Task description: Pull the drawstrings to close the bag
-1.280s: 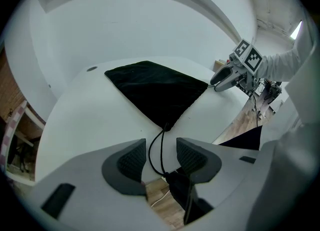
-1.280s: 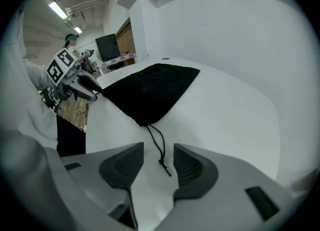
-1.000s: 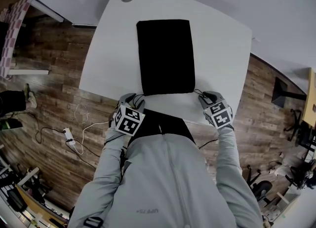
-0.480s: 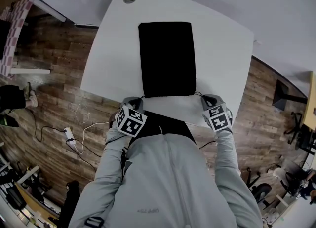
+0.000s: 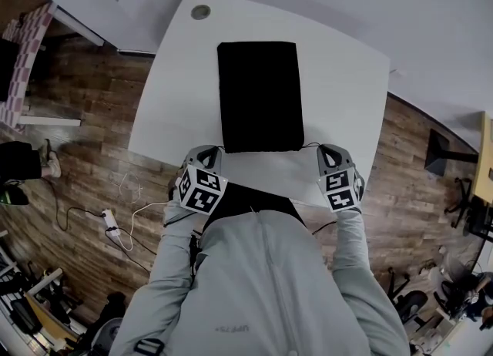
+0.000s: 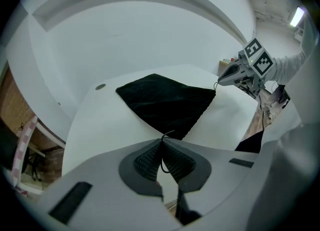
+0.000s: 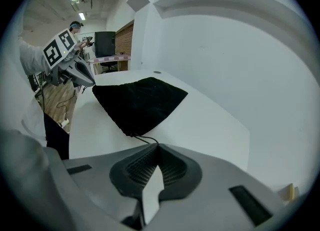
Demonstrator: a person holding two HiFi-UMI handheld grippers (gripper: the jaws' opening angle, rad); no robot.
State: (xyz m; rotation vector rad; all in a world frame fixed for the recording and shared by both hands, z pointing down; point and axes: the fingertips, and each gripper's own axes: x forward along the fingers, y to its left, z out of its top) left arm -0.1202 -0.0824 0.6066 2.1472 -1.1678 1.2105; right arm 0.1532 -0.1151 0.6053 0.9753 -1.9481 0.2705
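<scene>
A flat black drawstring bag (image 5: 259, 96) lies on the white table (image 5: 343, 85), its opening toward me. My left gripper (image 5: 208, 152) is at the bag's near left corner and my right gripper (image 5: 328, 151) at the near right corner. In the left gripper view the jaws (image 6: 161, 142) are pressed together on a thin black drawstring (image 6: 165, 135) that runs to the bag (image 6: 167, 102). The right gripper view shows my right gripper (image 7: 157, 146) shut on the other drawstring (image 7: 144, 138), which leads to the bag (image 7: 137, 102).
A round cable hole (image 5: 200, 11) sits in the table's far left corner. The near table edge is just under both grippers. Wooden floor surrounds the table, with a power strip and cables (image 5: 114, 227) at the left. A white wall stands behind the table.
Both grippers stay at the bag's near corners and the bag has not visibly moved. Only the head camera's view has shifted a little.
</scene>
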